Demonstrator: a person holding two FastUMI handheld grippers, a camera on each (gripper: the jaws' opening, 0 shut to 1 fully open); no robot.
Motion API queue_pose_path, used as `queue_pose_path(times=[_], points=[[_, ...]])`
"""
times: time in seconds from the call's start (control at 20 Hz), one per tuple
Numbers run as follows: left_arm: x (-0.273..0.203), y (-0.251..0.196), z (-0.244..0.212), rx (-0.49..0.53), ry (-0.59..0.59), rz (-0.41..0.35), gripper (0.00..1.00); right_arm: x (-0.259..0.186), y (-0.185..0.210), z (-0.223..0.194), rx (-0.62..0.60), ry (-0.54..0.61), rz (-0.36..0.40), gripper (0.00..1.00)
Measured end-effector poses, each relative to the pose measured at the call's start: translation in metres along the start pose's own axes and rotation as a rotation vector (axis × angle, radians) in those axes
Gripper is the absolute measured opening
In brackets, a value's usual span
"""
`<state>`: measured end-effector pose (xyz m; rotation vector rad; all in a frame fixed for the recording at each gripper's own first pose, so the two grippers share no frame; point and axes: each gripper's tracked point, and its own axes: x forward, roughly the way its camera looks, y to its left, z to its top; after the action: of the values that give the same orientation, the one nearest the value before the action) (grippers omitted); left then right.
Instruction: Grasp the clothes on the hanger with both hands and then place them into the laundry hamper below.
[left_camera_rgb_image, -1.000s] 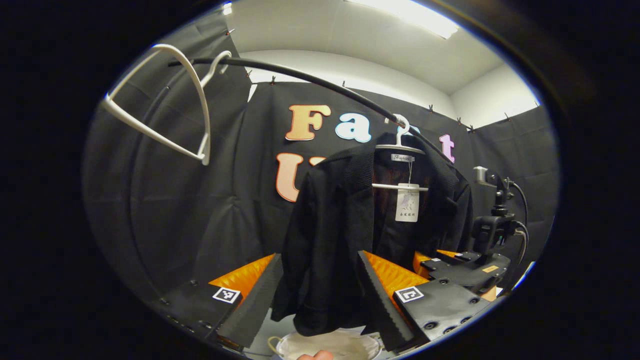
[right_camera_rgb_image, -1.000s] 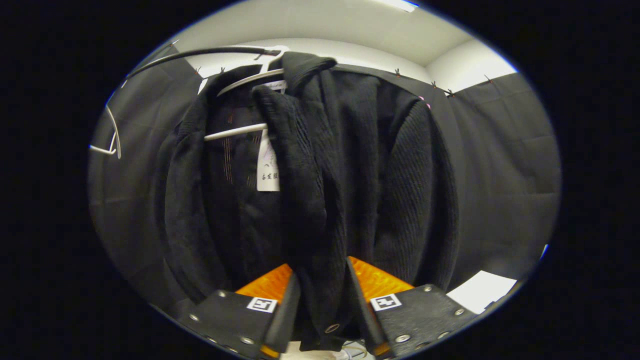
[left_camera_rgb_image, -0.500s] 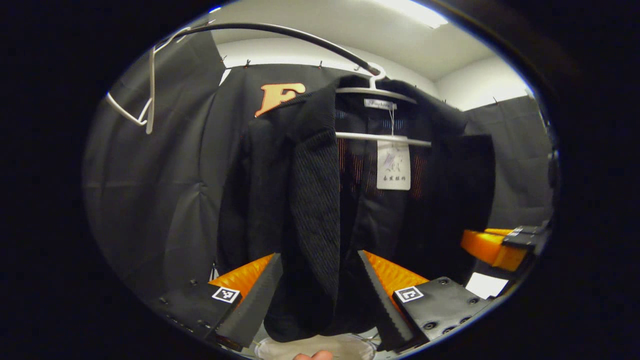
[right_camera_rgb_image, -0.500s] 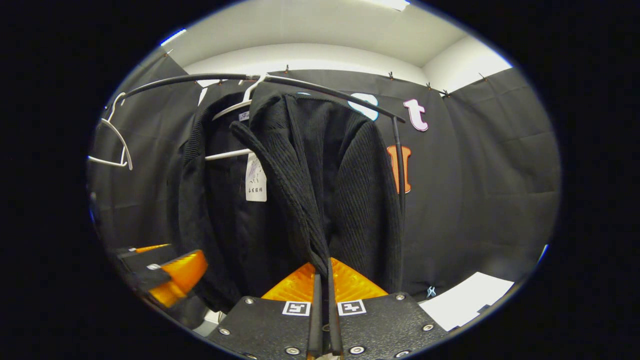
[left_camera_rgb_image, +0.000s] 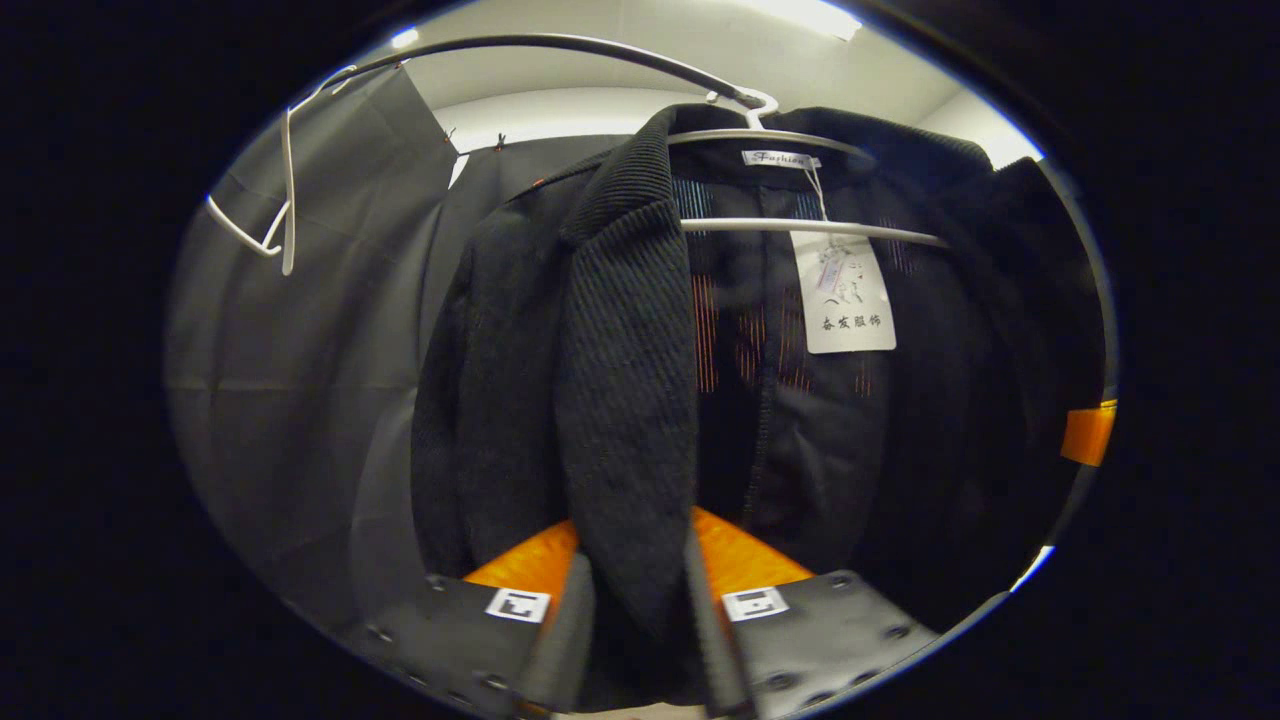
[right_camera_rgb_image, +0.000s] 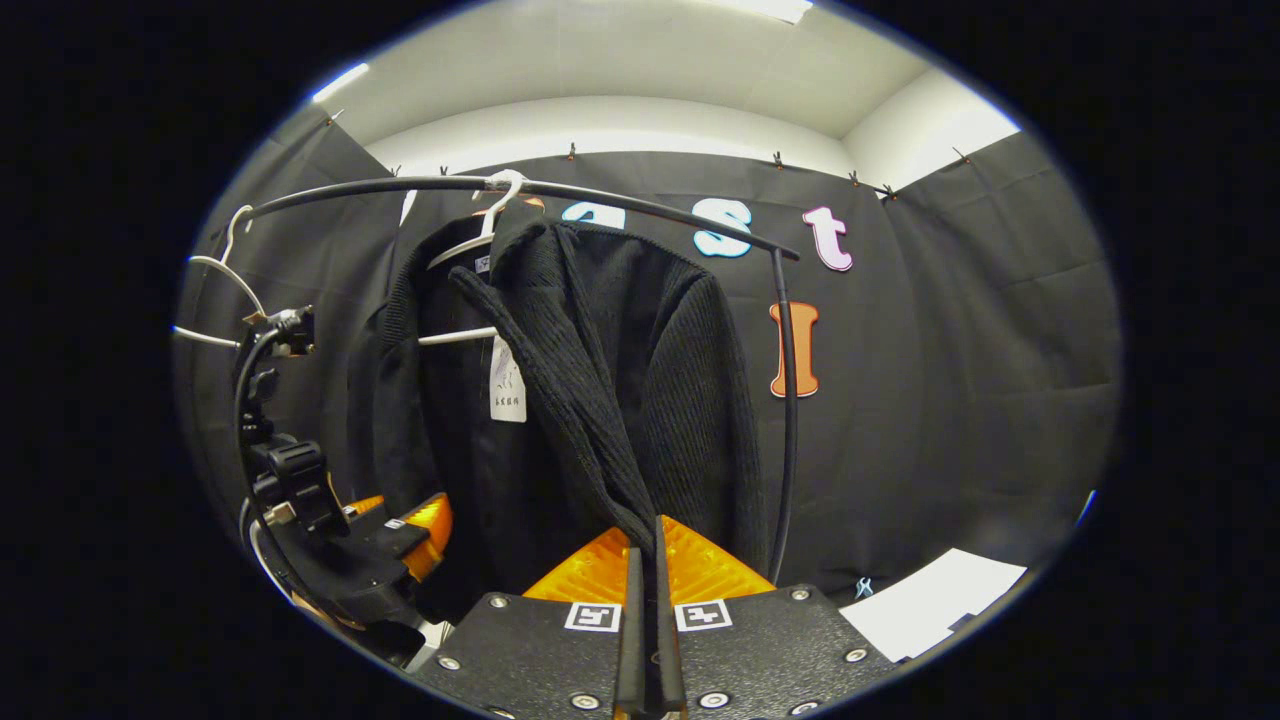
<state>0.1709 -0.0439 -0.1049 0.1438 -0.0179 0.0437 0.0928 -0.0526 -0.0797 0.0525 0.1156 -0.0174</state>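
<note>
right gripper pinched tight on the front edge of the jacket | left gripper fingers apart, jacket lapel hanging between them, not clamped | jacket hangs on white hanger from black rail | spare hanger farther left

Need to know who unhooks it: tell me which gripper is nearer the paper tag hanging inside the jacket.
Left. The left gripper straddles the jacket's lapel, beside and below the paper tag. The right gripper pinches the other lapel farther out, with the tag off to its left.
</note>
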Motion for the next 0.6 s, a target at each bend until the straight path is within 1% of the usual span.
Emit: queue_pose_path(times=[0.05,0.1,0.15,0.25,0.3,0.35,0.45,0.6], points=[[-0.002,0.006,0.000,-0.012,0.003,0.020,0.34,0.000,0.001,0.000,-0.003,-0.001,0.005,0.06],[-0.005,0.010,0.001,-0.031,0.009,0.032,0.18,-0.001,0.004,0.000,-0.006,-0.003,0.028,0.06],[-0.009,0.014,0.003,-0.044,0.014,0.033,0.16,-0.001,0.010,0.004,-0.001,-0.018,0.055,0.05],[-0.019,0.022,0.013,-0.039,0.000,0.034,0.12,-0.007,-0.002,0.012,-0.002,-0.058,0.023,0.04],[-0.023,0.033,0.024,-0.016,-0.021,0.050,0.12,-0.009,-0.005,0.019,0.003,-0.079,0.033,0.08],[-0.028,0.042,0.040,0.004,-0.055,0.077,0.12,-0.010,-0.012,0.028,0.006,-0.101,0.016,0.03],[-0.038,0.068,0.080,0.037,-0.153,0.148,0.12,-0.011,-0.034,0.052,-0.006,-0.150,-0.034,0.01],[-0.052,0.098,0.141,0.091,-0.277,0.211,0.12,-0.004,-0.056,0.095,0.005,-0.216,-0.070,0.00]])
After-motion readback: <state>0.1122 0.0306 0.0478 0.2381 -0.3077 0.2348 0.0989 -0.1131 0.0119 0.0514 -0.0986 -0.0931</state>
